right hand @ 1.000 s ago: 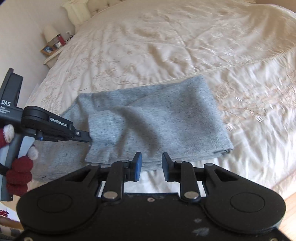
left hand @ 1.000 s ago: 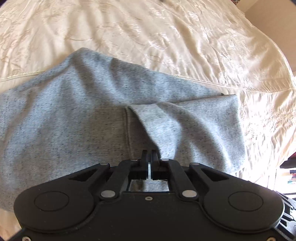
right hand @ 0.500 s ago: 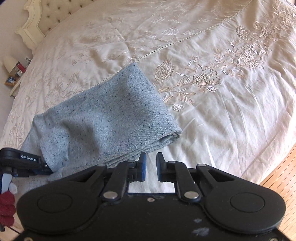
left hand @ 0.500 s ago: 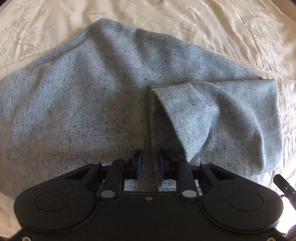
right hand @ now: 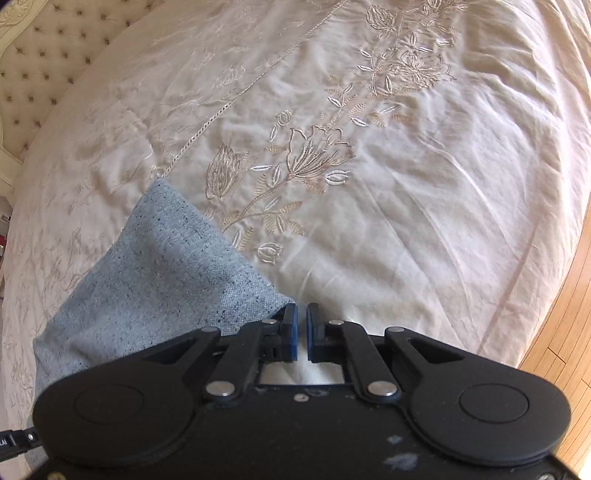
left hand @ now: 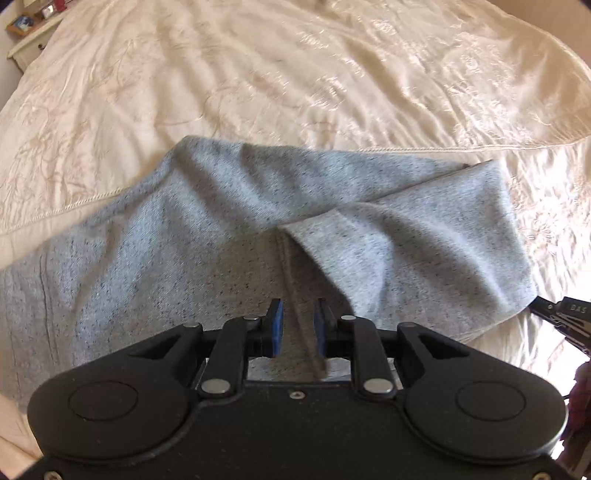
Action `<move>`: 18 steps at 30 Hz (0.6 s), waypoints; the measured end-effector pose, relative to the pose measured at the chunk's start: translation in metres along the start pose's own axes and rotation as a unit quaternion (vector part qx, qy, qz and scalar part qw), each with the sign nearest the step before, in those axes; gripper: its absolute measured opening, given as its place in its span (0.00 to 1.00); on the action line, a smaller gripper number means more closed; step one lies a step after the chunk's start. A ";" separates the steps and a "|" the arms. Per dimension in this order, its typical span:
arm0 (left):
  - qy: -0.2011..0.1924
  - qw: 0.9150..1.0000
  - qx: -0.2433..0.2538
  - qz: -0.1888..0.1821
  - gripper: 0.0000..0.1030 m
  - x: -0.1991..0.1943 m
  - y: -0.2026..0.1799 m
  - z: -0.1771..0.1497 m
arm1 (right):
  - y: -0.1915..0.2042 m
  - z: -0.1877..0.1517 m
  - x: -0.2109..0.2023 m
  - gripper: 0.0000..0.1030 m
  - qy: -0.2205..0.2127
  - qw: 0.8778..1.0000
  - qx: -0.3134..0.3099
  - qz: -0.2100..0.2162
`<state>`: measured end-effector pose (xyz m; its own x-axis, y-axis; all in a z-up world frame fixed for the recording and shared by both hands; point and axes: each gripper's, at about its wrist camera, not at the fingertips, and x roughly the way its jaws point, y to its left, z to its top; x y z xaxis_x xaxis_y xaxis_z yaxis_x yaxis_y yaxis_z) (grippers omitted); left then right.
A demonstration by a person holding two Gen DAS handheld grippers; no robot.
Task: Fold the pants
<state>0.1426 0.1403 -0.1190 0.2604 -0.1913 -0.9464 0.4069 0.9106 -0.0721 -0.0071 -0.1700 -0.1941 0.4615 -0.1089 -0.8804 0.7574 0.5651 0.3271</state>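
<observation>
The grey speckled pants (left hand: 221, 229) lie folded across the cream bedspread (left hand: 295, 81). A folded-over flap (left hand: 406, 258) lies on their right part. My left gripper (left hand: 297, 325) is open just above the pants, its blue pads either side of a seam, holding nothing. In the right wrist view the pants' right end (right hand: 159, 280) lies at lower left. My right gripper (right hand: 301, 328) sits beside the pants' corner over the bedspread, its jaws a narrow gap apart with nothing between them. Its tip shows in the left wrist view (left hand: 561, 317).
The embroidered bedspread (right hand: 369, 147) stretches away on all sides. A tufted headboard (right hand: 33, 55) is at the far left. Wooden floor (right hand: 561, 332) runs along the bed's right edge. A nightstand (left hand: 26, 33) stands at the top left.
My left gripper has let go of the flap, opened and pulled back. My right gripper has narrowed its jaws and moved right to the pants' end corner.
</observation>
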 end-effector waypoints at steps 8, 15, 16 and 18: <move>0.005 0.999 0.009 -0.051 0.30 0.040 -0.025 0.024 | 0.011 0.002 -0.042 0.08 -0.035 0.998 -0.057 0.011; 0.064 0.994 -0.081 0.021 0.32 0.064 0.031 0.010 | 0.064 0.005 -0.043 0.18 -0.052 0.982 -0.178 0.035; 0.062 0.994 -0.085 0.033 0.32 0.062 0.040 0.008 | 0.074 0.003 -0.039 0.19 -0.055 0.977 -0.201 0.040; 0.057 0.993 -0.093 0.051 0.31 0.057 0.054 0.005 | 0.089 -0.003 -0.027 0.21 -0.046 0.969 -0.235 0.054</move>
<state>0.1836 0.1768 -0.1749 0.1861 -0.0607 -0.9806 0.2120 0.9771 -0.0202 0.0459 -0.1143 -0.1420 0.5821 -0.0881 -0.8083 0.4183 0.8849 0.2048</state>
